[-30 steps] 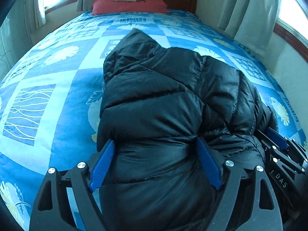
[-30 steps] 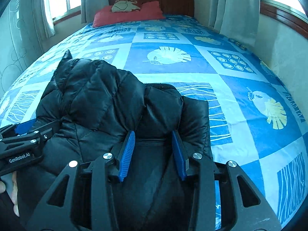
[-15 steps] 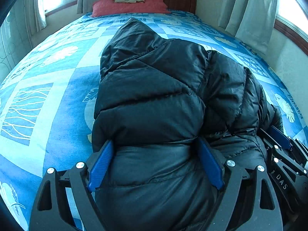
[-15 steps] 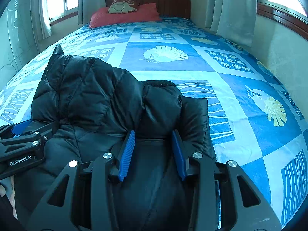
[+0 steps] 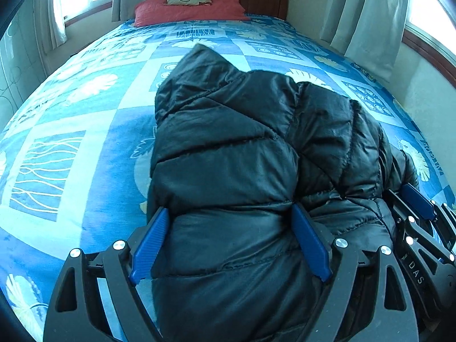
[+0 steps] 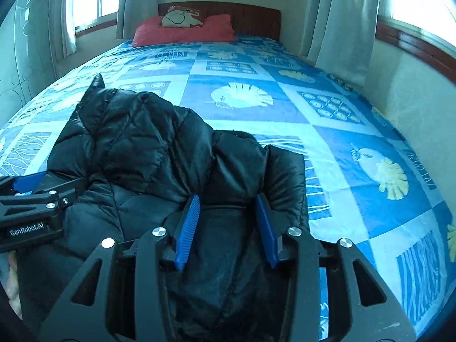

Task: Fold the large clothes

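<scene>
1. The black puffer jacket (image 5: 228,156) lies bunched on the bed (image 5: 71,142), at the end far from the red pillow (image 5: 188,11). Its long axis runs along the bed, and its pointed tip is directed toward the pillow.
2. The near part of the jacket, the end away from the pillow, sits between the blue pads of both claws.
3. The left claw (image 5: 230,239) stands wide. Its two pads (image 5: 149,245) press on the sides of a thick fold of the jacket, so it is grasping the jacket.
4. The right claw (image 6: 229,228) is narrower, and its jaws have just been opening. A dark fold of the jacket lies between its pads (image 6: 188,228); I cannot tell whether they press it.
</scene>
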A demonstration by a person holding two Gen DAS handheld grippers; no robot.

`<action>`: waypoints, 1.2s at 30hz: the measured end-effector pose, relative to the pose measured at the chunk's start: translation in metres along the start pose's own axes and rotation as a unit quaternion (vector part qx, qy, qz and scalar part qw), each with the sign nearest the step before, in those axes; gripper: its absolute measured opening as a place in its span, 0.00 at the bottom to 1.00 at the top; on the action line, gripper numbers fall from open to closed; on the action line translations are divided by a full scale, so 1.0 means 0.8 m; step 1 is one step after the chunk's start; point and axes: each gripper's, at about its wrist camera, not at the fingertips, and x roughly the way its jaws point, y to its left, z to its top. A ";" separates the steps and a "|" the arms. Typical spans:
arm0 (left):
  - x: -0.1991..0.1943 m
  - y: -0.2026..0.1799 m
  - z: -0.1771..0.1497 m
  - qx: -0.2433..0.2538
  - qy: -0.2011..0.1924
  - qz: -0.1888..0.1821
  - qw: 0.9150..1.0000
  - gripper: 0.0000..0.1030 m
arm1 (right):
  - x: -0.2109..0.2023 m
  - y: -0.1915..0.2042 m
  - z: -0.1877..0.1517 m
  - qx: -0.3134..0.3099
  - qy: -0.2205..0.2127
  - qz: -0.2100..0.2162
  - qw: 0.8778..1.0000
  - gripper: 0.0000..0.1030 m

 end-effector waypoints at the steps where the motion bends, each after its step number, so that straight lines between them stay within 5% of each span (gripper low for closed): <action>1: -0.007 0.004 0.003 -0.006 0.005 -0.005 1.000 0.82 | -0.005 -0.001 0.000 0.002 -0.003 0.002 1.000 0.46; 14: -0.064 0.059 -0.046 -0.121 0.005 -0.054 0.991 0.82 | -0.055 -0.038 -0.021 0.062 0.002 0.026 0.998 0.60; 17: -0.065 0.074 -0.061 -0.159 0.017 -0.081 0.984 0.82 | -0.048 -0.050 -0.032 0.090 0.021 0.045 0.995 0.66; 19: -0.058 0.087 -0.072 -0.210 0.036 -0.114 0.970 0.82 | -0.043 -0.059 -0.037 0.111 0.028 0.058 0.992 0.70; 23: -0.038 0.101 -0.086 -0.274 0.062 -0.170 0.945 0.83 | -0.026 -0.082 -0.046 0.170 0.052 0.100 0.979 0.80; 29: -0.008 0.102 -0.089 -0.312 0.077 -0.217 0.922 0.90 | 0.010 -0.110 -0.066 0.256 0.084 0.177 0.947 0.90; 33: 0.007 0.099 -0.093 -0.327 0.080 -0.234 0.912 0.96 | 0.034 -0.122 -0.081 0.311 0.099 0.237 0.915 0.93; 36: 0.012 0.087 -0.088 -0.310 0.087 -0.247 0.914 0.96 | 0.035 -0.115 -0.079 0.299 0.099 0.255 0.914 0.94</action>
